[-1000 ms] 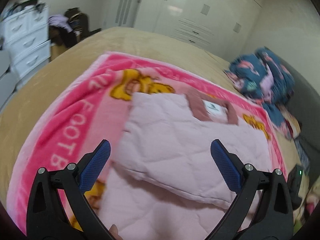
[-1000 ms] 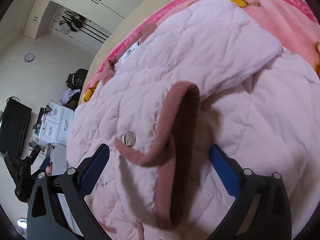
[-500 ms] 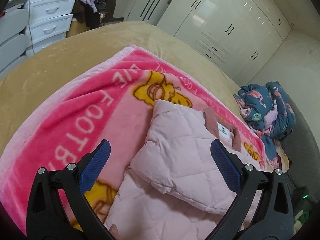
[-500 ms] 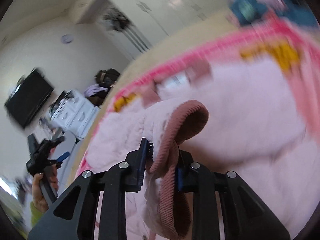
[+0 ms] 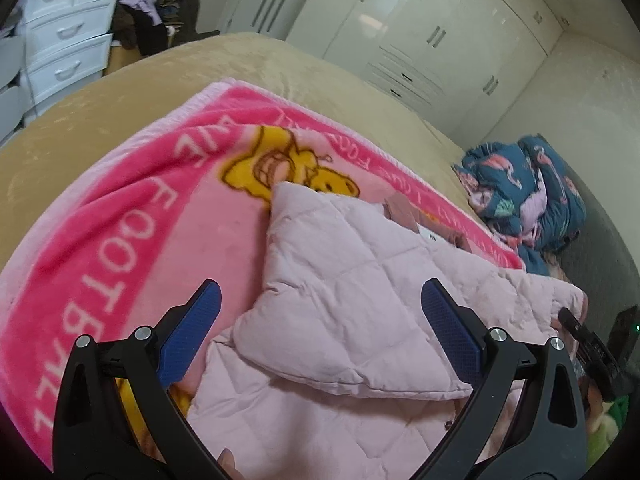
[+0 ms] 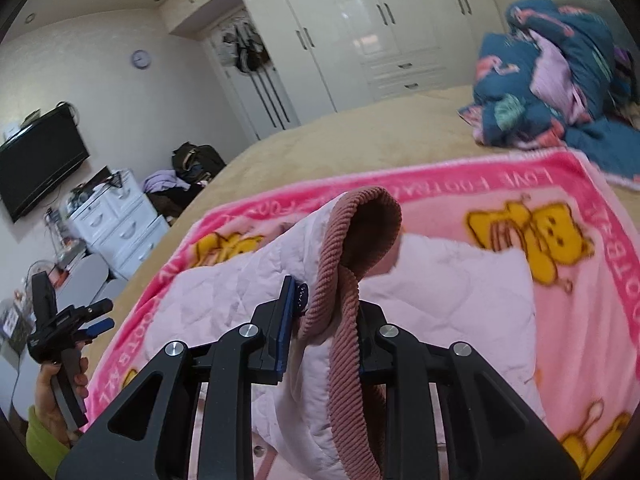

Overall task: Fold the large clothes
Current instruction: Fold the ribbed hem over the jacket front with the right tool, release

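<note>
**Bed and what lies on it**

A tan-covered bed (image 5: 168,80) carries a pink cartoon-bear blanket (image 5: 132,216) spread across its middle. At two o'clock from the blanket, a crumpled blue flamingo-print quilt (image 5: 524,188) lies on the bedcover.

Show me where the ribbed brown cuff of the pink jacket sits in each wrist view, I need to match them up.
Left wrist view: the ribbed cuff is not visible; only the quilted pink jacket between the open left claw.
Right wrist view: the ribbed cuff stands at centre, pinched in the right claw.
Shared landmark: the blue flamingo-print bundle, at right in both views.
</note>
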`<state>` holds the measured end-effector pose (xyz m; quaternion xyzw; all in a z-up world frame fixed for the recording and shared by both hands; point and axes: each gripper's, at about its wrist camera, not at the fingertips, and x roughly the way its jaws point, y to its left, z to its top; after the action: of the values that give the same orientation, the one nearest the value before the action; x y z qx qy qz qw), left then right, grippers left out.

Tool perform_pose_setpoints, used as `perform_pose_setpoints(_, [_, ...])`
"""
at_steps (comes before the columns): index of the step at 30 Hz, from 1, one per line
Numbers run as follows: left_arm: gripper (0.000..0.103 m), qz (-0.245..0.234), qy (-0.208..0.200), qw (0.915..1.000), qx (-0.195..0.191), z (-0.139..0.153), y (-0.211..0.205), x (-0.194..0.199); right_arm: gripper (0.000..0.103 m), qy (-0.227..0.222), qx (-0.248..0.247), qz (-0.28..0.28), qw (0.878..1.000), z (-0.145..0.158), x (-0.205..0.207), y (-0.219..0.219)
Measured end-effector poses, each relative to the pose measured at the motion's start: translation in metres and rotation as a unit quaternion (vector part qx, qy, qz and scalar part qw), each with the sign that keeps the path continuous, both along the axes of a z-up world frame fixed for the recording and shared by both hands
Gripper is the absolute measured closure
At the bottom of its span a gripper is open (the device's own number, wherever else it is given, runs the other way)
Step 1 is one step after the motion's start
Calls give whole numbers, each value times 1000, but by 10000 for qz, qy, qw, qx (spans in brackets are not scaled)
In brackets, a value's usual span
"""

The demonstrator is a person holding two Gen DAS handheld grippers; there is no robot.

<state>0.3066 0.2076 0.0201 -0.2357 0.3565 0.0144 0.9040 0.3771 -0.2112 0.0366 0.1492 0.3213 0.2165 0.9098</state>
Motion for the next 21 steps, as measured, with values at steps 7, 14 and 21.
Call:
perform_pose_setpoints(7, [9,-398,-24,9991,148,-12,-24,13,80,288,27,-133,9995,-25,3,2])
perform_pose_setpoints(14, [15,-778,-41,9965,301,-20,-45,21,78,521,109,-250,9983,-38,11,0])
perform_pose_setpoints(21, [29,-1269,-12,9908,468,-27,-66,26,67,610,42,-372,9974,-41,16,4])
